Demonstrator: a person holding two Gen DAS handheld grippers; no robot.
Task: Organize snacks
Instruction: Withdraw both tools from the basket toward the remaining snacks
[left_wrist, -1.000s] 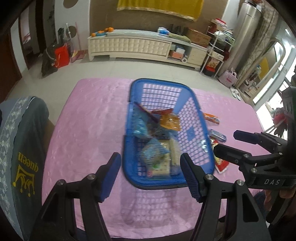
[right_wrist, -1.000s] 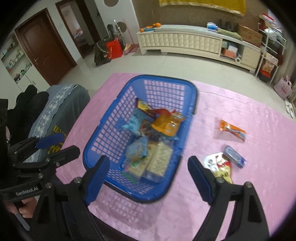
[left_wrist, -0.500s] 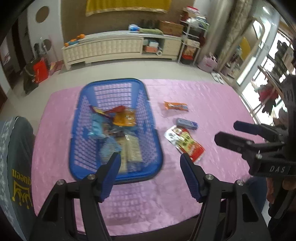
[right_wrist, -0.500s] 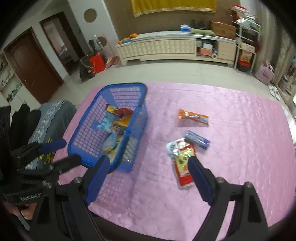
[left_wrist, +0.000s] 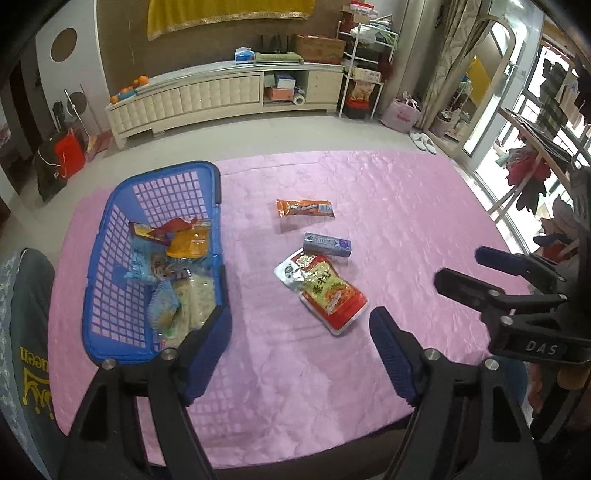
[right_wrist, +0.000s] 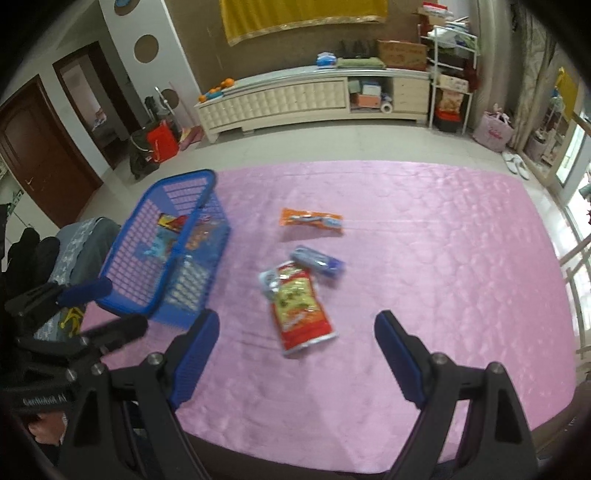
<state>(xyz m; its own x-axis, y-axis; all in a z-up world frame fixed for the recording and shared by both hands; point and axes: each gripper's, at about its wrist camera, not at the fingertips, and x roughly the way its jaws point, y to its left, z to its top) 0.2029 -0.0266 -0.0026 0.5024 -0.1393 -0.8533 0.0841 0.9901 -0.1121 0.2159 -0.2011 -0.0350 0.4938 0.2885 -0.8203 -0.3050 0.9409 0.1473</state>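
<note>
A blue basket (left_wrist: 110, 229) (right_wrist: 147, 221) with several snack packs inside sits at the left of the pink table (left_wrist: 406, 221). Three snacks lie loose mid-table: an orange packet (left_wrist: 304, 208) (right_wrist: 312, 219), a blue-grey bar (left_wrist: 327, 244) (right_wrist: 317, 260) and a red-and-yellow pouch (left_wrist: 325, 290) (right_wrist: 299, 306). My left gripper (left_wrist: 301, 338) hovers near the front edge, its jaws opening with nothing between them. My right gripper (right_wrist: 295, 341) stands open and empty just short of the pouch. Each gripper shows at the edge of the other's view.
A grey chair back (left_wrist: 22, 332) with yellow lettering stands at the table's left side. Beyond the table are a tiled floor, a long cream cabinet (left_wrist: 221, 92) and shelves (left_wrist: 365, 74). The table's right half (right_wrist: 461, 258) is bare pink cloth.
Both grippers have swung right, from over the basket to in front of the loose snacks. The left jaws stand wider than before. The right jaws look unchanged.
</note>
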